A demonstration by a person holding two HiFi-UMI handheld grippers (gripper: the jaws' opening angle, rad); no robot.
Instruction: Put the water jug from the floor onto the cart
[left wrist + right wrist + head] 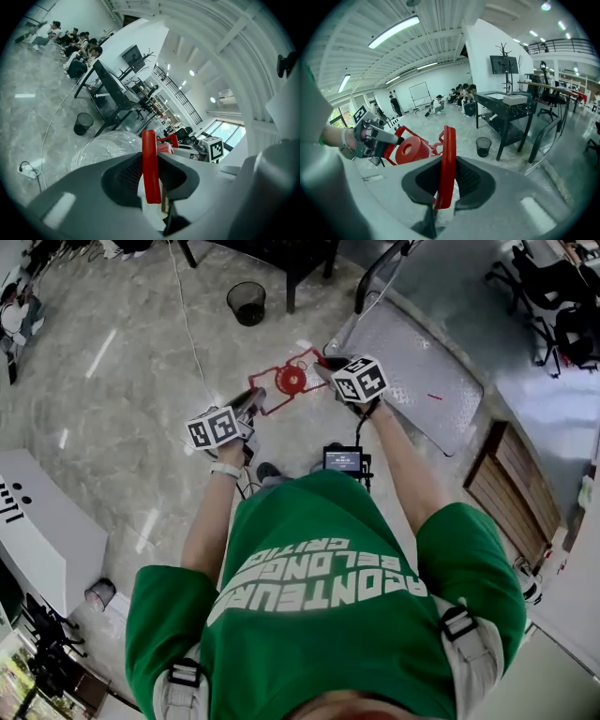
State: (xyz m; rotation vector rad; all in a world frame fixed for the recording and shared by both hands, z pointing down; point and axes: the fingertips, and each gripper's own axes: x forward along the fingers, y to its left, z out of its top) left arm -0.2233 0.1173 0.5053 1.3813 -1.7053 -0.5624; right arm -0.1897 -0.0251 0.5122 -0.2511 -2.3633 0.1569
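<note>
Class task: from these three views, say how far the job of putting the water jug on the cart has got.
Done: the left gripper and right gripper are each shut on the red handle of the water jug. In hand: the jug hangs between them, apparently off the floor, beside the cart. Left: carry it over the cart and set it down.

Water jug point(105, 147), lower half hidden behind the left gripper point(151, 164); cart point(422, 381) handle cut off at the top edge; far people point(77, 44) too tiny.
</note>
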